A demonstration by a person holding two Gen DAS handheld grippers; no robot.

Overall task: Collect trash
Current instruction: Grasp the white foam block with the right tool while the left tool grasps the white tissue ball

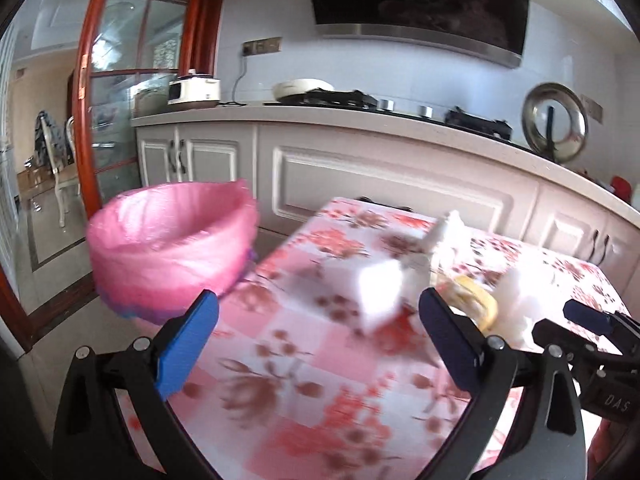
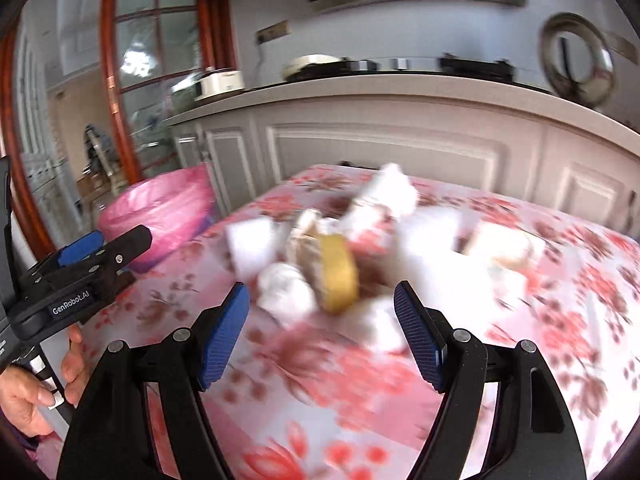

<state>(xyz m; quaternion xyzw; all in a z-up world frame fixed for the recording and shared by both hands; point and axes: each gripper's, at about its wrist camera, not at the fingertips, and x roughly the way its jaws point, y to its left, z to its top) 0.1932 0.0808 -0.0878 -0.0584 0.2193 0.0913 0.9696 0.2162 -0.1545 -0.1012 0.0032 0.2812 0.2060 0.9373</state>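
- The trash lay in a loose heap on the tabletop (image 2: 540,280), which was covered with a pink-and-white floral cloth; both views were blurred, so fine detail was lost.
- Most of the heap was crumpled white paper (image 2: 286,290), in wads and folded pieces, some bright enough to wash out.
- A curved yellow peel (image 2: 340,276), brownish on its inner side, sat near the middle of the pile, touching the white wads around it.
- The left claw (image 1: 318,338) was spread wide with nothing between its blue pads; a white piece (image 1: 380,294) lay on the cloth beyond the gap.
- The right claw (image 2: 322,328) was also spread and pinched nothing, its pads at the near edge of the heap.
- A bin lined with a pink bag (image 1: 172,240) stood off the tabletop's left edge, apart from the heap.
- A hand (image 2: 28,394) gripped the left claw's handle.
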